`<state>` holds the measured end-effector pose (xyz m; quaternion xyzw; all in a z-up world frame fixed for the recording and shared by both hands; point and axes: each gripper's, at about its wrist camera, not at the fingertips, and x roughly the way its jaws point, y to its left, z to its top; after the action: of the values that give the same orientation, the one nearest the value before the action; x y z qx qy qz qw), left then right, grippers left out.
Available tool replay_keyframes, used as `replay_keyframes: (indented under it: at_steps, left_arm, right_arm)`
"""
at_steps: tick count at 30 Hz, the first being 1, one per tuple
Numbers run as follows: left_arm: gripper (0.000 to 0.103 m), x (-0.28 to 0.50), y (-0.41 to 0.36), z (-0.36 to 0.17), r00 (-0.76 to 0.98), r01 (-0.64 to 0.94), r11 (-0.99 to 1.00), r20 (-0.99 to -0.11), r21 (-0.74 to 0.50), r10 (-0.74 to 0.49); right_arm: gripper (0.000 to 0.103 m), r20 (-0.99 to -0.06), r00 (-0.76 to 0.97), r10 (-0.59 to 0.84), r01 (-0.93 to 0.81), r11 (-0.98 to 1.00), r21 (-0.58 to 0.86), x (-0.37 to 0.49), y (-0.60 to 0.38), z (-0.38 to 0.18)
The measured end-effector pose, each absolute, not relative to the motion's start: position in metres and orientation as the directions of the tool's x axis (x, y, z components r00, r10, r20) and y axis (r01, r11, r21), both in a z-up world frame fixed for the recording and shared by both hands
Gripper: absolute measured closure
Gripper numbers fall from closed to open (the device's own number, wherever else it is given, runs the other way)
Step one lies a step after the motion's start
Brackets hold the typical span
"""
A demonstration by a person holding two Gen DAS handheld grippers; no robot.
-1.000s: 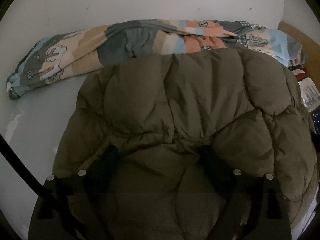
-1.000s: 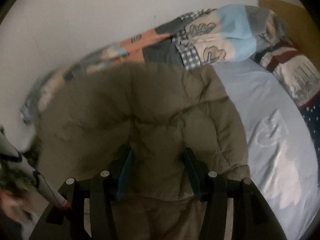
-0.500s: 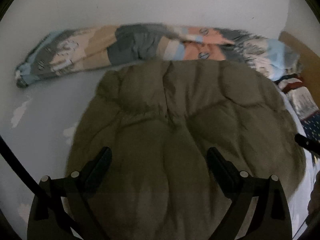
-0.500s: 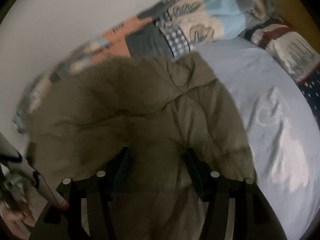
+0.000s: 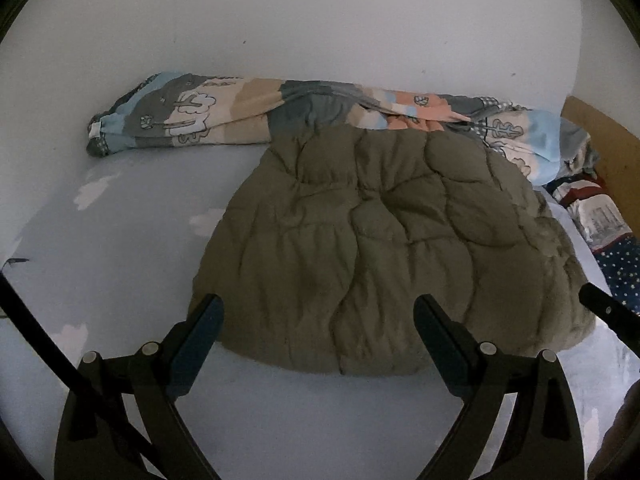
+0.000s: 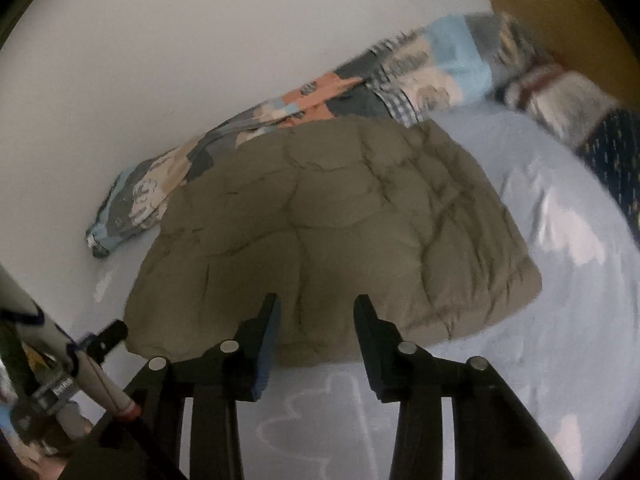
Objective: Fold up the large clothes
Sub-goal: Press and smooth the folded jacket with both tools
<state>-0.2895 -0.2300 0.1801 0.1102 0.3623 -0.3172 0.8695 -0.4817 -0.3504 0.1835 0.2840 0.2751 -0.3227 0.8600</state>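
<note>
The olive puffer jacket [image 5: 384, 248] was laid folded on the bed [image 5: 120, 248], its 12 o'clock edge touching a patterned quilt [image 5: 224, 116]. The left gripper [image 5: 318, 316] was held spread and empty; the right gripper [image 6: 316, 312] was closing on nothing.

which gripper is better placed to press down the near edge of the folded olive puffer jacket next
Right, probably. The right hand-held gripper sits right over the near edge of the folded olive puffer jacket, jaws closing on nothing. The left hand-held gripper is open, straddling the jacket's corner.
</note>
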Motion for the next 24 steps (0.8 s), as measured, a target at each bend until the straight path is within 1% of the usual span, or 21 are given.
replay_keyframes:
  at_steps: [2,4,6,8,11,14,18,21,24]
  left_arm:
    - [0.007,-0.278,-0.237,0.169,0.523,0.622,0.782,-0.723,-0.038,-0.452]
    - [0.007,-0.267,-0.243,0.161,0.526,0.612,0.79,-0.733,-0.025,-0.431]
    - [0.007,-0.256,-0.25,0.148,0.496,0.608,0.794,-0.779,-0.004,-0.383]
    - [0.007,-0.244,-0.252,0.131,0.436,0.606,0.795,-0.822,-0.034,-0.367]
    - [0.006,-0.238,-0.256,0.124,0.413,0.61,0.792,-0.84,-0.033,-0.352]
    - [0.006,-0.24,-0.26,0.125,0.428,0.615,0.789,-0.841,0.004,-0.33]
    - [0.006,-0.242,-0.254,0.135,0.441,0.606,0.795,-0.828,-0.008,-0.345]
    - [0.006,-0.246,-0.247,0.153,0.494,0.601,0.799,-0.788,0.005,-0.367]
    - [0.006,-0.247,-0.243,0.163,0.549,0.589,0.807,-0.756,0.048,-0.356]
  right_arm:
    - [0.062,-0.641,0.628,-0.441,0.715,0.653,0.251,-0.471,-0.347,0.181]
    - [0.062,-0.653,0.619,-0.435,0.719,0.648,0.25,-0.462,-0.357,0.17]
    - [0.062,-0.678,0.601,-0.422,0.733,0.63,0.257,-0.456,-0.37,0.157]
    - [0.062,-0.703,0.586,-0.403,0.739,0.622,0.259,-0.45,-0.381,0.146]
    - [0.061,-0.75,0.558,-0.354,0.744,0.614,0.264,-0.443,-0.391,0.126]
    - [0.061,-0.779,0.524,-0.344,0.756,0.609,0.239,-0.437,-0.393,0.115]
    - [0.06,-0.788,0.496,-0.364,0.758,0.625,0.188,-0.433,-0.389,0.114]
    - [0.06,-0.782,0.514,-0.353,0.761,0.607,0.227,-0.44,-0.392,0.123]
    - [0.06,-0.742,0.564,-0.361,0.757,0.586,0.289,-0.452,-0.394,0.138]
